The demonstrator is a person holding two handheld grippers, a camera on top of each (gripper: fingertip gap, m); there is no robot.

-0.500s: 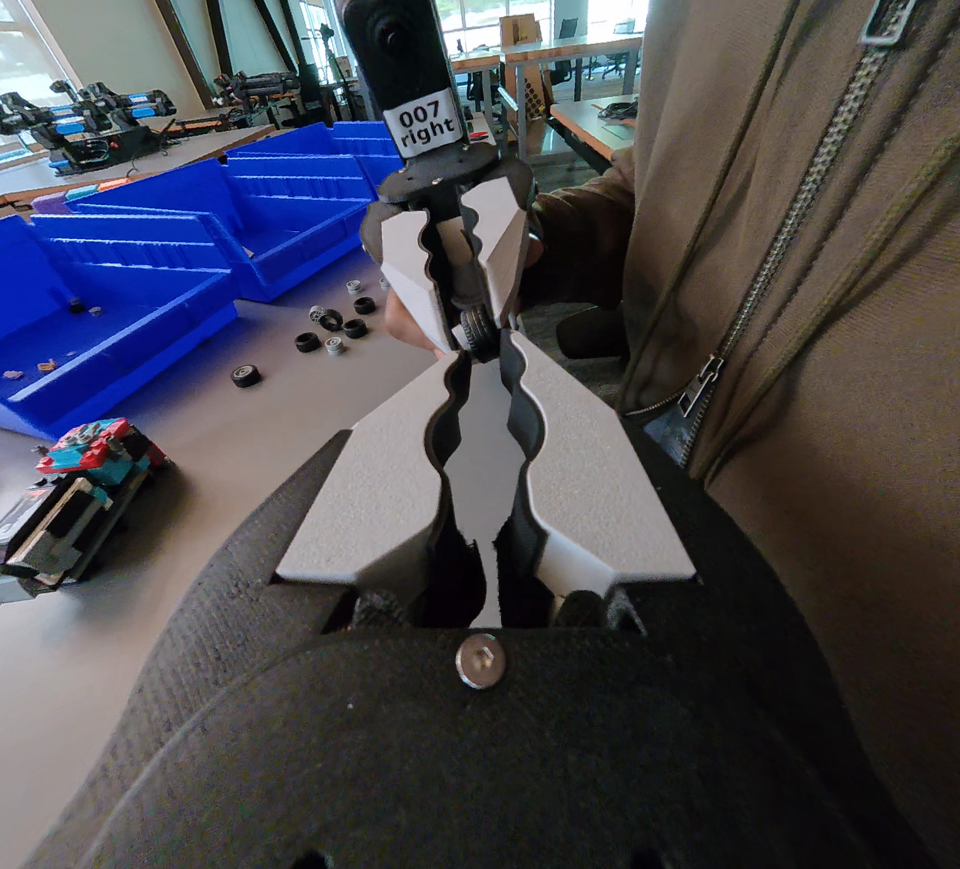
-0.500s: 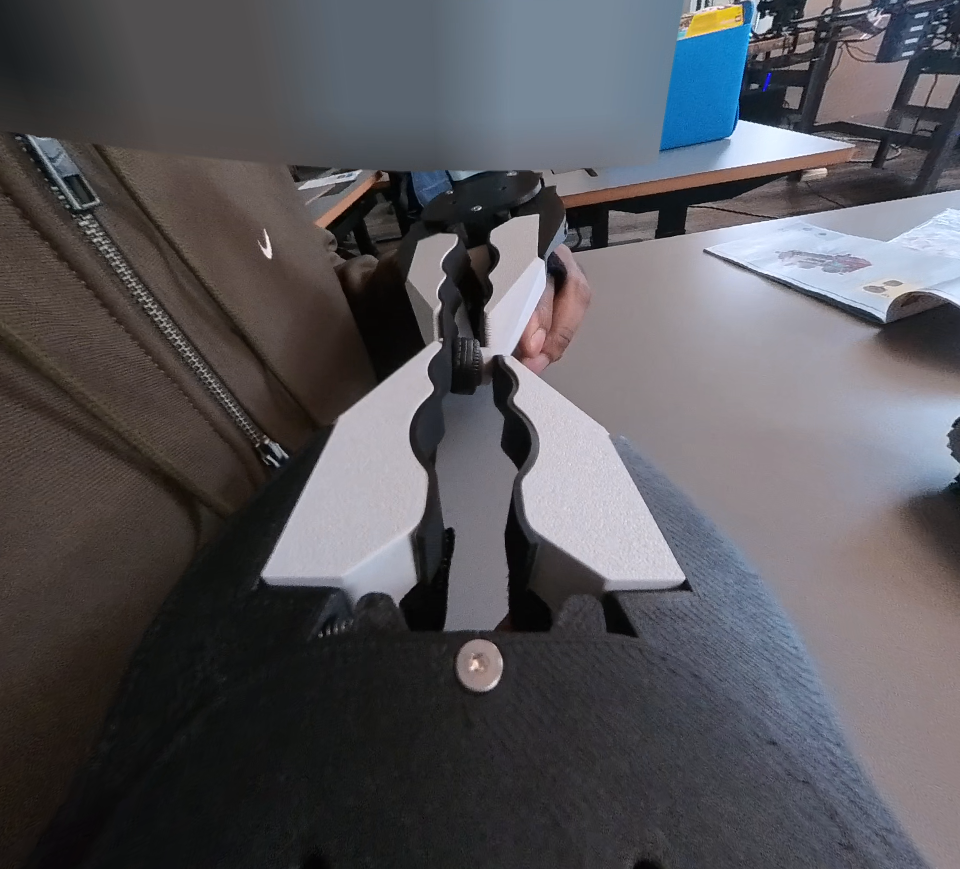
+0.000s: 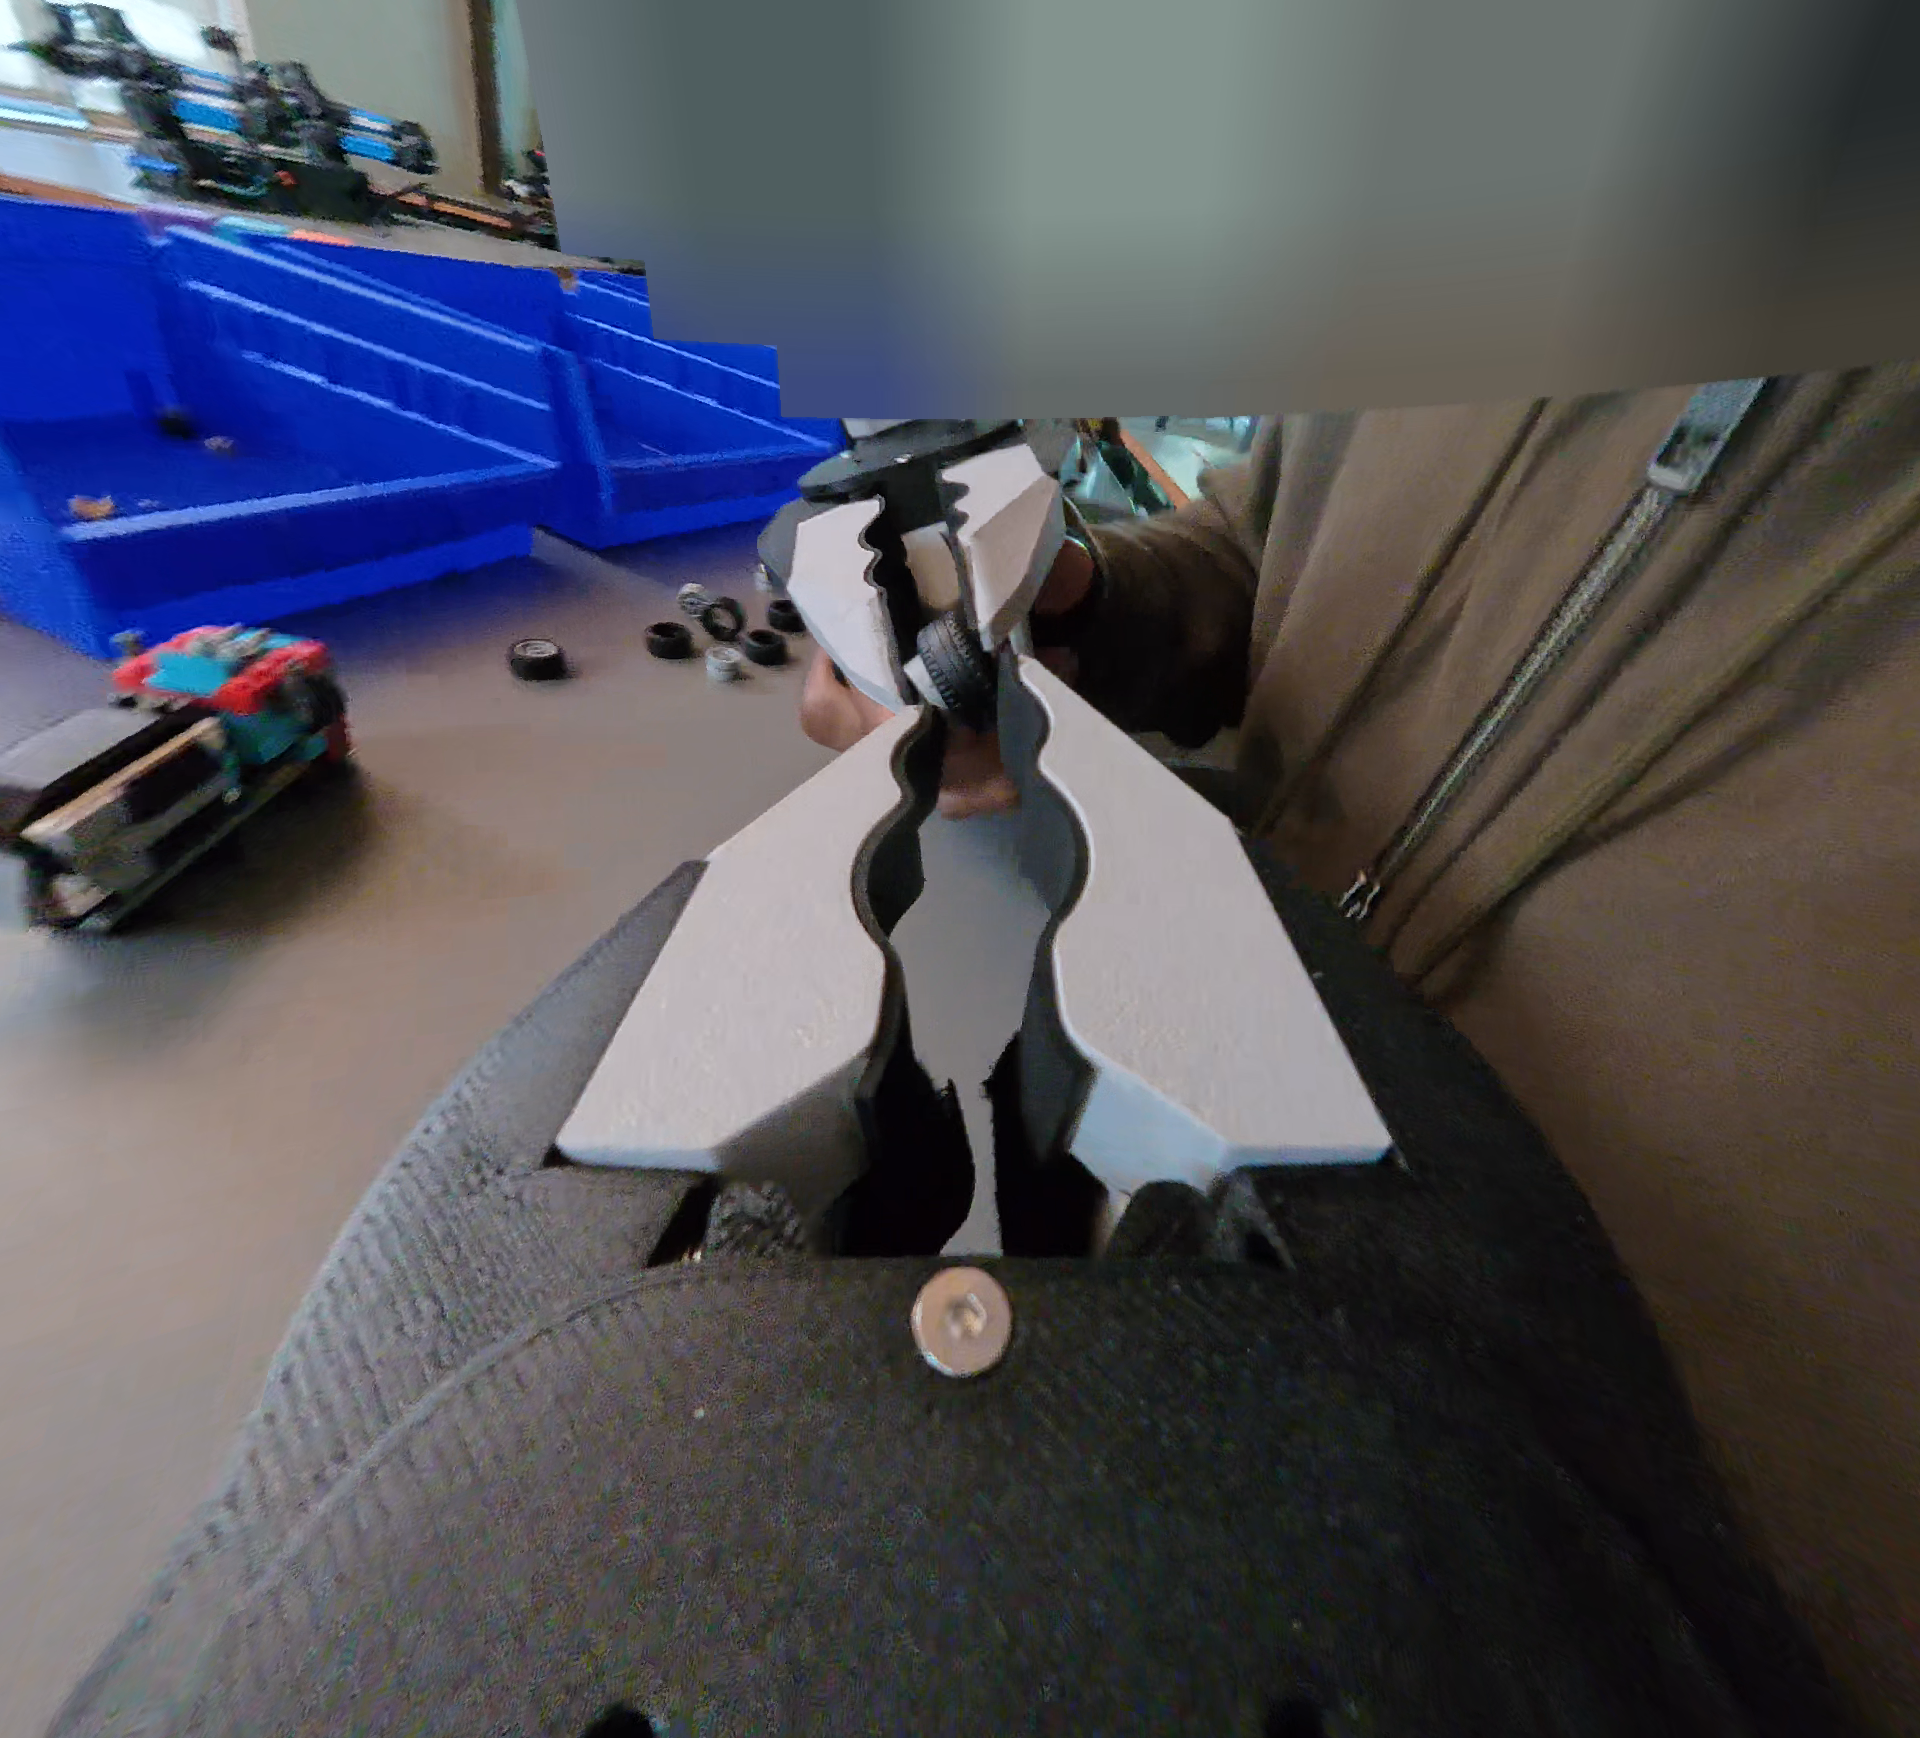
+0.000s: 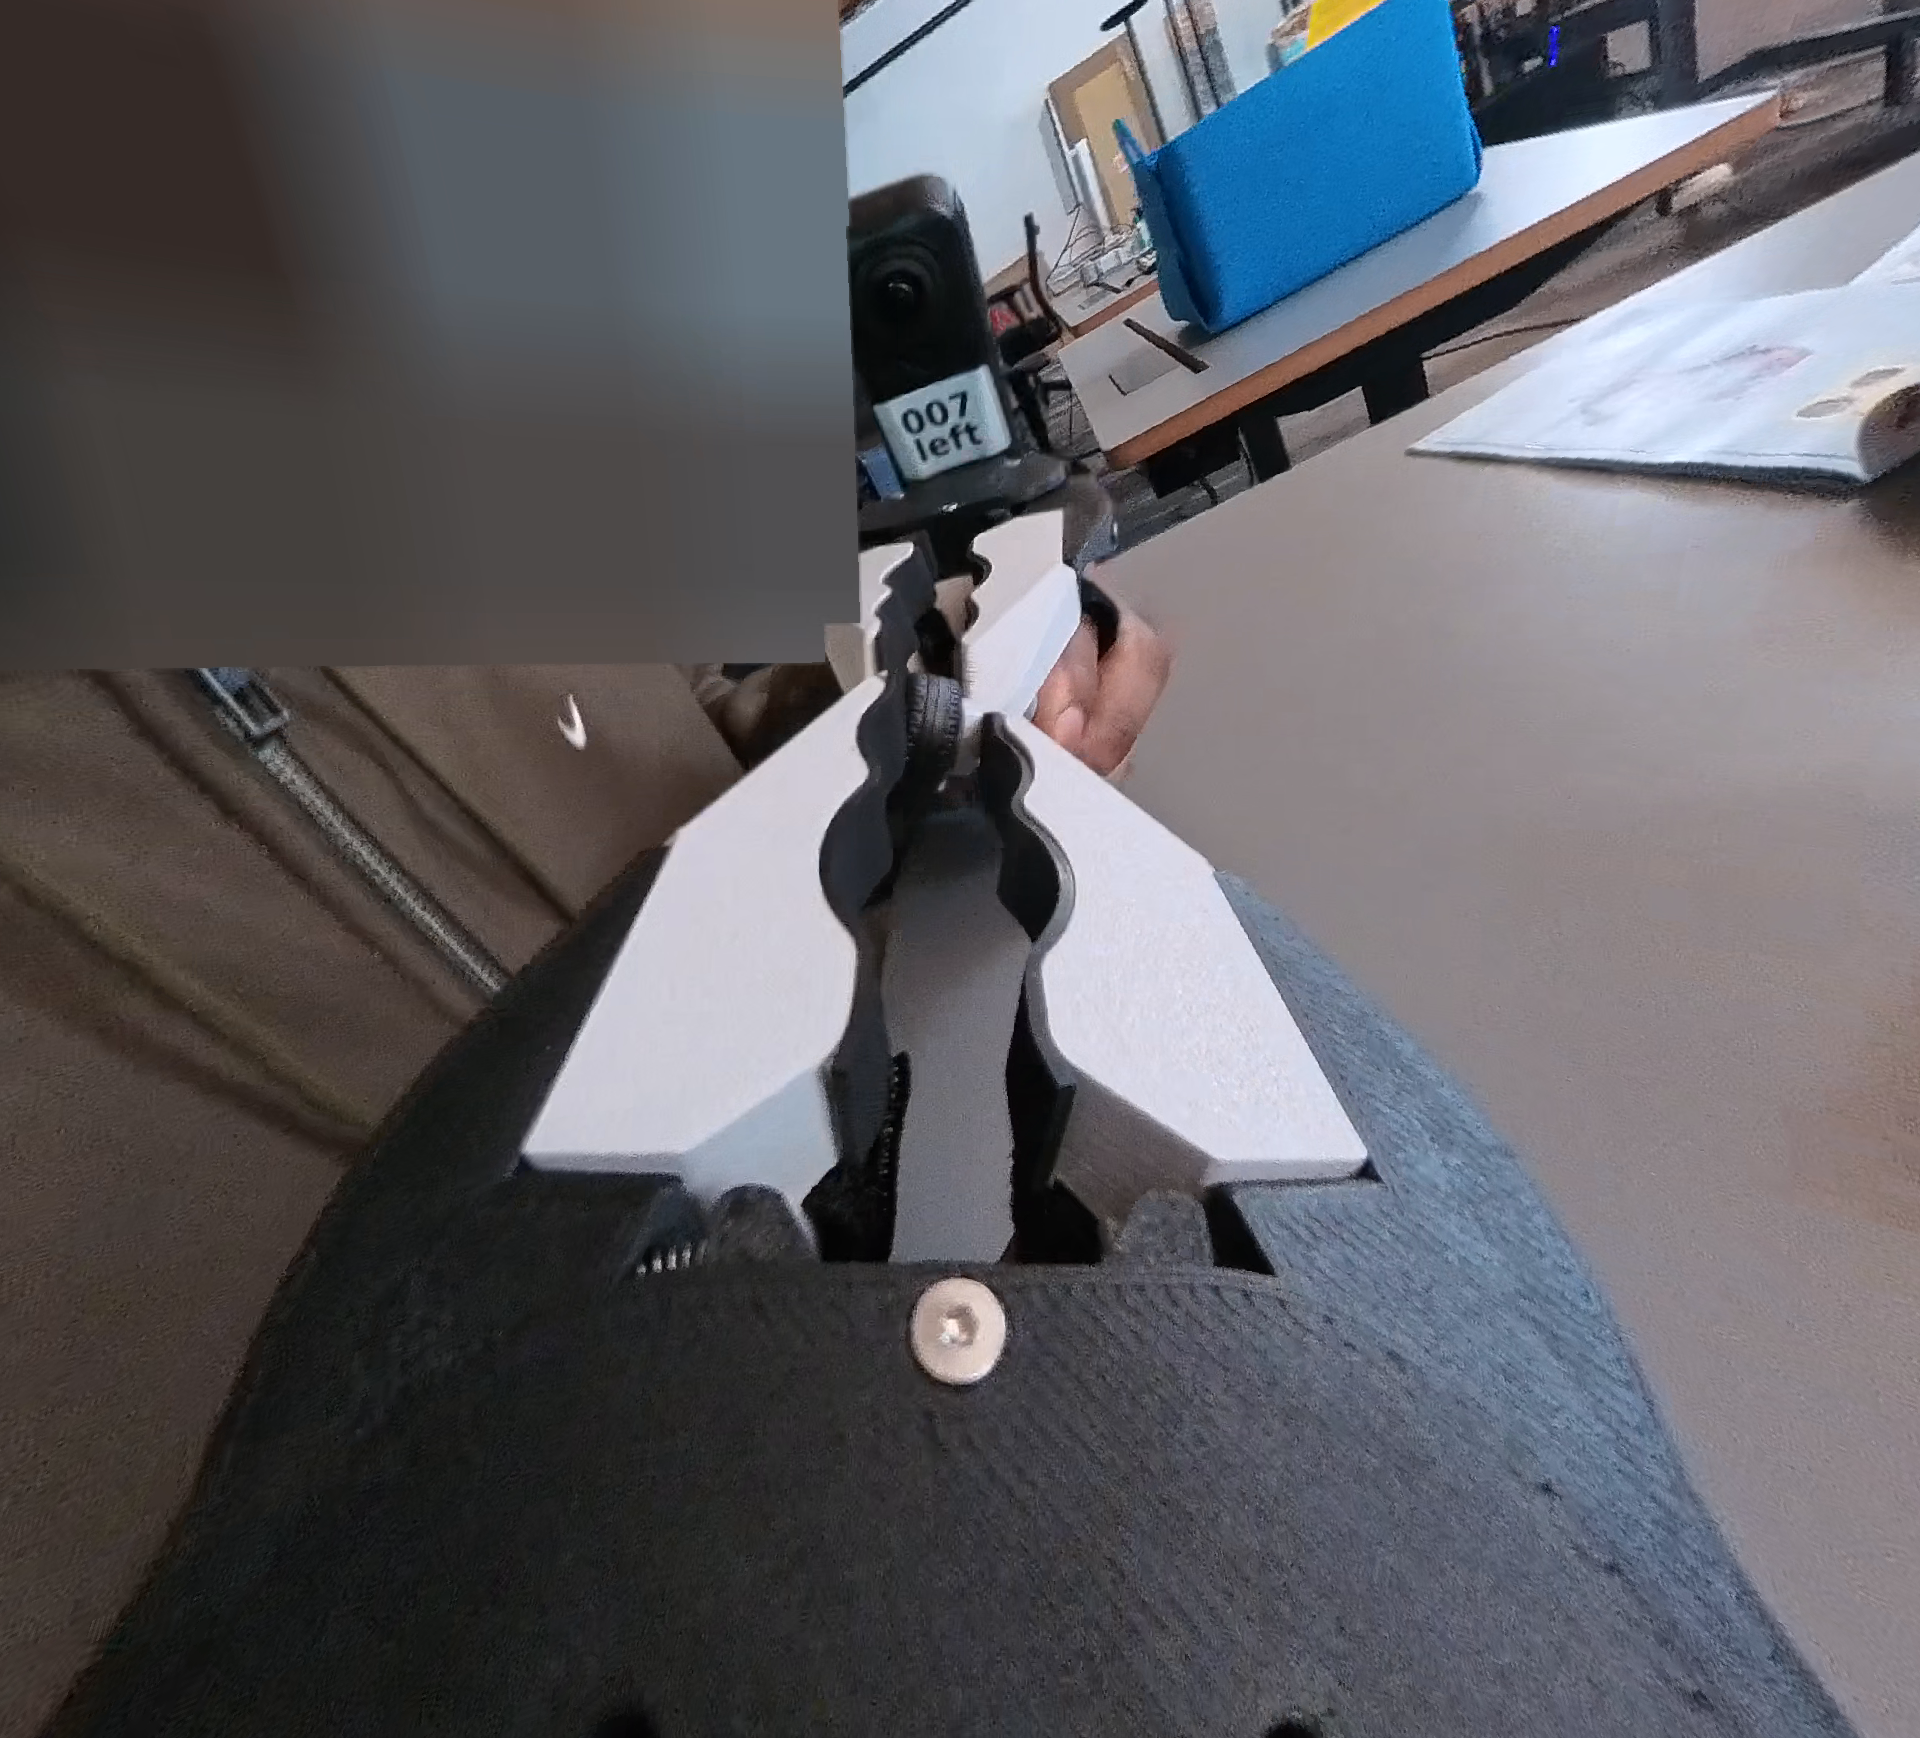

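L tongs and R tongs meet tip to tip above the worktop edge, close to the person's jacket; both look clamped on one small black tyre w/ grey hub, tyre side to one, hub side to the other. Loose tyres lie beyond it, toy vehicle farther out by the blue bins. Advice: keep both grips square, axes in line, no twist, one side firm while the other works.

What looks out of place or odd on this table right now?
Several small wheels and tyres lie scattered loose on the table in front of the blue bins rather than inside them. The toy car beside them sits tilted. The two grippers meet tip to tip on one small black wheel.
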